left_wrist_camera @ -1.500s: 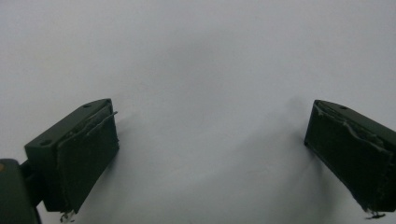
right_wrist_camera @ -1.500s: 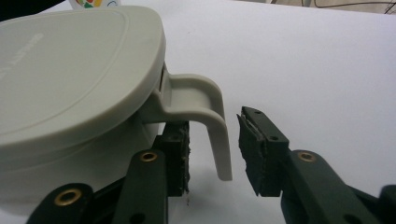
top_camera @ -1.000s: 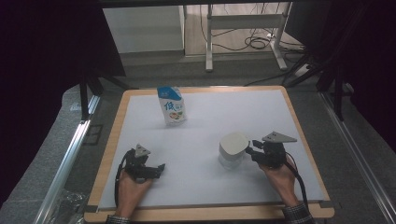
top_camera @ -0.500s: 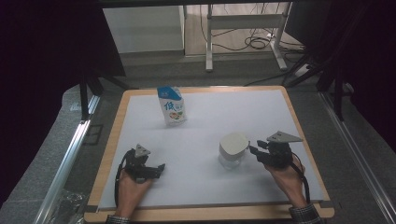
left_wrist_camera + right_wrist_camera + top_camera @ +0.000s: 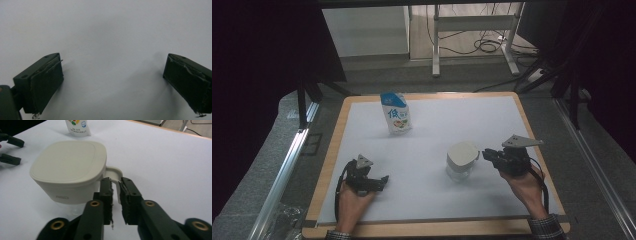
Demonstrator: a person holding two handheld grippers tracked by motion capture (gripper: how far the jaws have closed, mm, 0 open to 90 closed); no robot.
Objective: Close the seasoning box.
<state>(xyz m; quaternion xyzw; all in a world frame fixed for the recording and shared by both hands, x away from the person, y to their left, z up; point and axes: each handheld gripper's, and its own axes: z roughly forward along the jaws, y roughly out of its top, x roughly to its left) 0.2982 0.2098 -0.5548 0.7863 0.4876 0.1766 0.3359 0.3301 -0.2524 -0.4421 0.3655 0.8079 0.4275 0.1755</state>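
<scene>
A dim room with dark curtains and a metal stand on the floor lies behind a wood-framed table (image 5: 517, 107) topped with a smooth, matt white sheet. Near its right-hand middle stands the jug (image 5: 461, 161): a clear, rounded body under a thick cream lid (image 5: 66, 161) shaped like a soft-cornered square, with a slim cream loop handle (image 5: 114, 173) at one side.

The right gripper (image 5: 488, 154) is at that handle. Its jaws have just been closing and now stand almost together, with the handle between the rough black pads; the right gripper view shows them pinching it from both sides. So the grasp looks made, and the jug seems to be just starting off the sheet, though I cannot tell for sure whether its base has left it.

The left gripper (image 5: 383, 179) rests near the front left of the table, well apart from the jug, jaws spread wide over bare white sheet with nothing between them.

At the far side stands a glossy soft pouch (image 5: 395, 113), blue on top, white below with printed characters, upright and untouched. Carrying or pouring with the jug, judging by this, is all yet to come.
</scene>
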